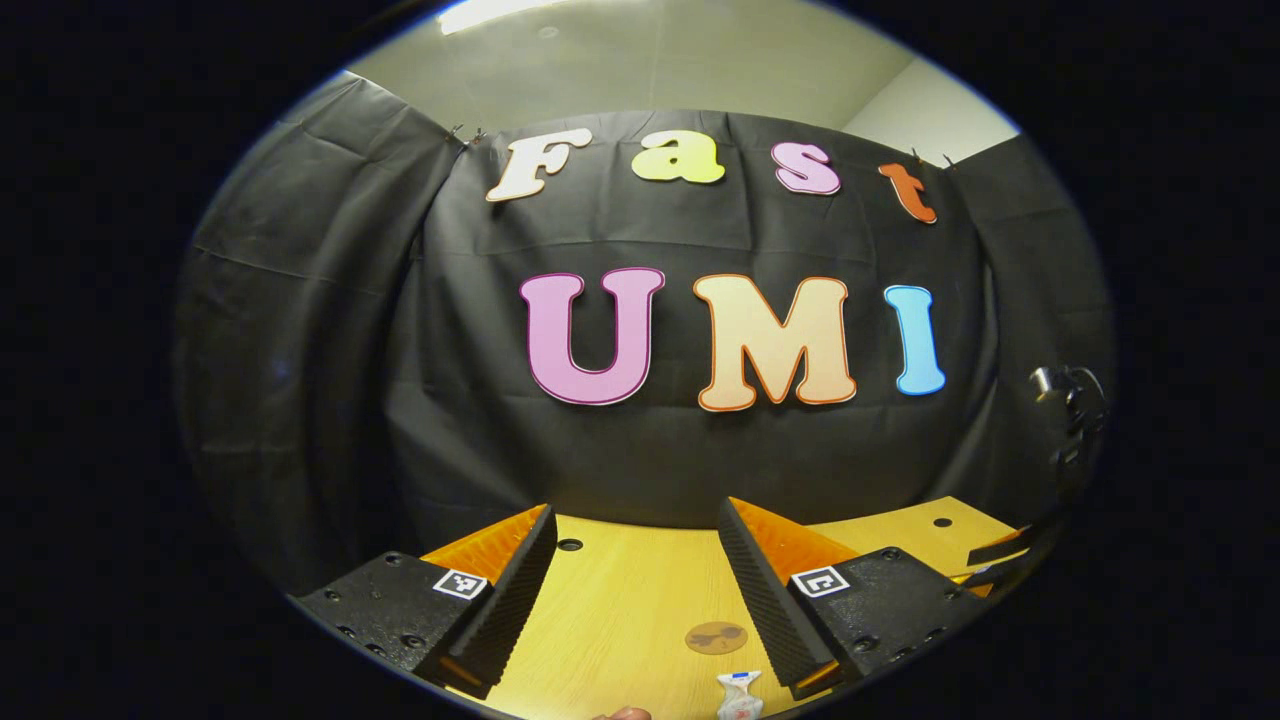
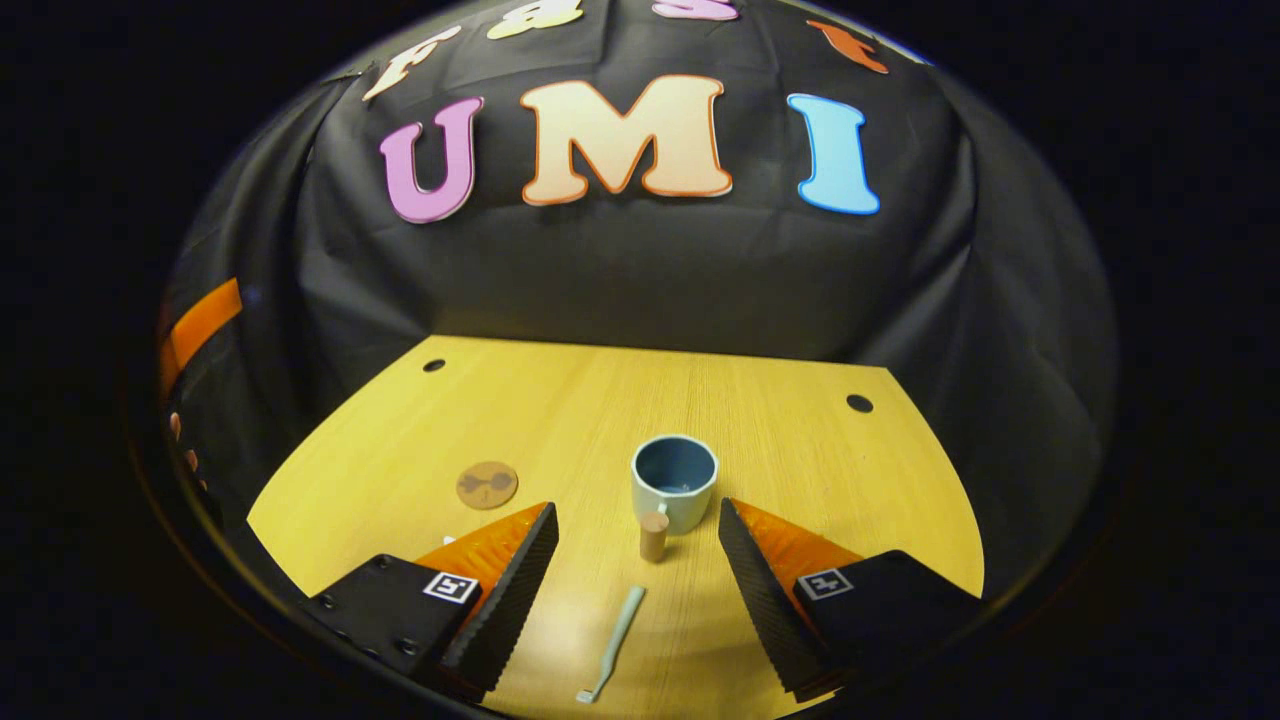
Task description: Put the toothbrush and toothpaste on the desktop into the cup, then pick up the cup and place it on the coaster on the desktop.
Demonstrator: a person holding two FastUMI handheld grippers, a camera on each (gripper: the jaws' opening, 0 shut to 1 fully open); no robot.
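1. In the right gripper view, the right gripper [image 2: 638,585] hangs over the desktop [image 2: 800,440] with its 2 fingers spread wide and nothing between them.
2. The toothbrush [image 2: 614,640] lies flat between those fingers, bristle end nearest.
3. Just beyond stands the cup [image 2: 674,482], upright, its wooden handle [image 2: 653,536] facing the camera.
4. The coaster [image 2: 487,485] lies left of the cup, apart from it.
5. In the left gripper view, the left gripper [image 1: 635,590] is likewise spread and empty, with the toothpaste [image 1: 738,695] at the near edge, close before the coaster.
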